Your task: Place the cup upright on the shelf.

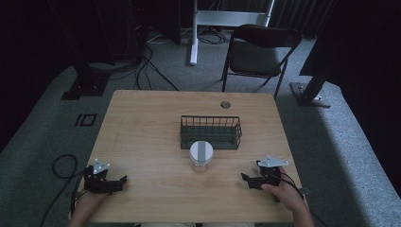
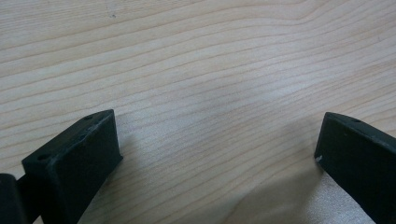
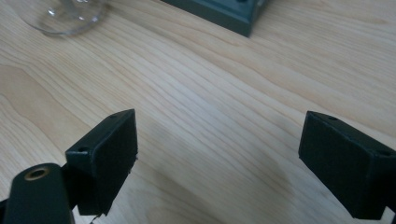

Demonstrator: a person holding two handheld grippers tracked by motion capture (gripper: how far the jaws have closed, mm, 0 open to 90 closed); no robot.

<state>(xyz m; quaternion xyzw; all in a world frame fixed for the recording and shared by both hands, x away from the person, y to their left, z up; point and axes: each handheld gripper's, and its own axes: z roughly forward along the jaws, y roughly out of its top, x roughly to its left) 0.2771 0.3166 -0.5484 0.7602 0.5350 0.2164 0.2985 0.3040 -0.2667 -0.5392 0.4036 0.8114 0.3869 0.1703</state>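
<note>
A clear glass jar with a white and grey lid (image 1: 201, 154) stands on the wooden table (image 1: 142, 142), just in front of a dark wire basket (image 1: 211, 132). My left gripper (image 1: 120, 182) rests near the table's front left, open, with bare wood between its jaws (image 2: 219, 140). My right gripper (image 1: 247, 178) sits near the front right, held by a hand, also open over bare wood (image 3: 219, 144). The right gripper view catches the jar's glass base (image 3: 63, 16) at top left and a corner of the basket (image 3: 224, 11) at the top.
A folding chair (image 1: 260, 49) stands beyond the table's far edge. A round cable hole (image 1: 225, 104) lies at the table's back. Cables trail on the carpet at the left (image 1: 64, 165). Dark stands flank the table on both sides.
</note>
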